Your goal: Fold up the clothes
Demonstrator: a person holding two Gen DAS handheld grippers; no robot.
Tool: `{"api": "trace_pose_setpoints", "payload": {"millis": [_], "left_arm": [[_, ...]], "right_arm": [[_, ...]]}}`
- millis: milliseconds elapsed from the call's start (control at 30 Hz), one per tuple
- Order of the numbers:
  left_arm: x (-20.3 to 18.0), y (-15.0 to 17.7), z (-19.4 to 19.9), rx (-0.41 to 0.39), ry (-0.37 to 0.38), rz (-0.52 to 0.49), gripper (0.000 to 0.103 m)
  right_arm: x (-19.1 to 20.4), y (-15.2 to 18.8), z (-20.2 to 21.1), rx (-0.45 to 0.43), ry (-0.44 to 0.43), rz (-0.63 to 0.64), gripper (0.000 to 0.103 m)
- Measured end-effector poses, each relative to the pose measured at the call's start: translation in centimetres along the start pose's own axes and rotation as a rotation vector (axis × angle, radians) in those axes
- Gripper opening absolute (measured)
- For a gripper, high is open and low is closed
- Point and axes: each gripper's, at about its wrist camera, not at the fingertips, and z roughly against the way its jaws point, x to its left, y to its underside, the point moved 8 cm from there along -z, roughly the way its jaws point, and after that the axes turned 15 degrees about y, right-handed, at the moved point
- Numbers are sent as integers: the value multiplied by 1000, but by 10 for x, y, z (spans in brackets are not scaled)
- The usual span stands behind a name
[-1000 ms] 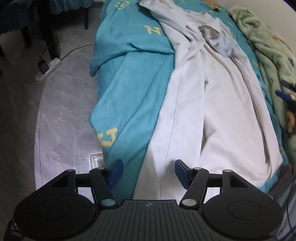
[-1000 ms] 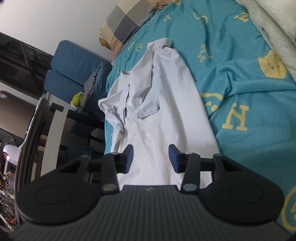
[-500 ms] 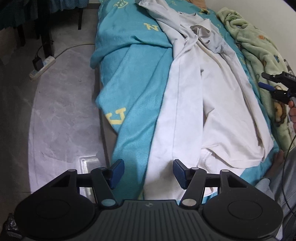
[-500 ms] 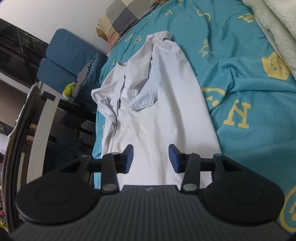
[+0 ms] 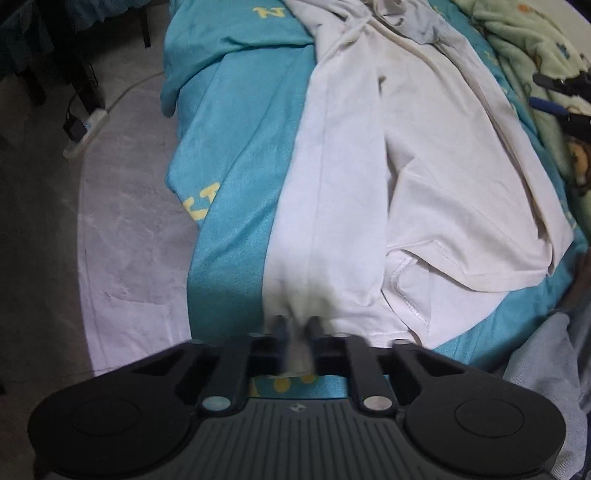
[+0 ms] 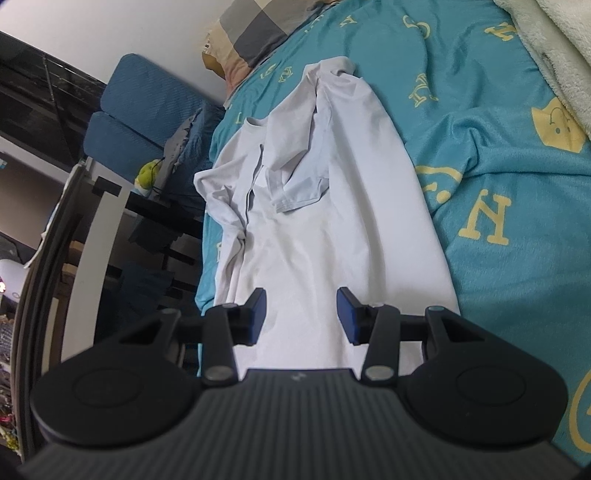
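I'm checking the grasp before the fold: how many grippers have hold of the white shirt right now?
1. The left gripper is pinched on the white shirt at its near hem; the right gripper hangs open above the shirt, gripping nothing.

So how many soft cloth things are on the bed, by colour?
White T-shirt: 1
Teal bedsheet with yellow letters: 1
Checked pillow: 1
Pale green fleece blanket: 1
Total: 4

The left hand-held gripper looks shut on the T-shirt hem; the right hand-held gripper is open over it.
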Motion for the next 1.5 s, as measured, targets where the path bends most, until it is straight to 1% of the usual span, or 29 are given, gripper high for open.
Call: {"api": "trace_pose_setpoints", "payload": {"millis": [100, 200, 267, 333, 400, 633, 700, 833, 867, 900, 933, 967, 1000, 1033, 1100, 1133, 1233, 1333, 1400, 1467, 1500], "left_arm": [[-21, -7, 21, -21, -57, -43, 3], [-55, -17, 51, -55, -112, -105, 3], [-90, -23, 65, -73, -123, -178, 3], [-125, -29, 68, -76, -136, -260, 3], [-157, -32, 55, -66, -119, -315, 3], [-224, -37, -47, -9, 0, -423, 2], [-221, -39, -72, -7, 34, -404, 2], [-211, -45, -105, -15, 59, -383, 5], [-211, -47, -104, -37, 78, -371, 12], [-210, -51, -100, -68, 89, -353, 23], [-210, -54, -93, -102, 85, -344, 30], [-210, -59, -82, -140, 80, -346, 43], [-208, -65, -71, -190, 82, -337, 48], [-206, -71, -60, -240, 85, -328, 48], [-192, -88, -39, -329, 94, -274, 55], [-182, -101, -31, -374, 75, -238, 56], [-136, -141, -19, -474, -38, -100, 56], [-88, -168, -22, -534, -224, 17, 56], [-61, -174, -27, -566, -269, 70, 54], [-47, -176, -38, -568, -251, 96, 53], [-44, -177, -44, -572, -240, 103, 53]], "right_arm": [[-1, 0, 3, -2, -12, -9, 45], [0, -2, 7, -8, -28, -21, 45], [0, -3, 9, -10, -41, -26, 45], [1, -4, 12, -12, -55, -30, 45], [1, -5, 14, -15, -64, -32, 45], [-1, -4, 18, -18, -85, -18, 45], [0, -4, 19, -23, -96, -7, 45], [19, -7, 17, -24, -145, 29, 45], [29, -12, 12, -21, -153, 47, 45], [39, -17, 8, -17, -160, 64, 45], [50, -22, 2, -14, -165, 82, 45], [60, -30, -9, -14, -161, 100, 45], [71, -37, -19, -13, -156, 118, 45], [82, -44, -29, -13, -152, 136, 45], [104, -59, -51, -14, -140, 175, 45], [114, -68, -67, -20, -121, 205, 45], [139, -94, -117, -30, -65, 247, 45], [156, -119, -165, -29, -50, 233, 44], [164, -131, -195, -42, -19, 251, 44], [168, -138, -222, -49, 22, 278, 44], [168, -139, -233, -46, 35, 281, 42]]}}
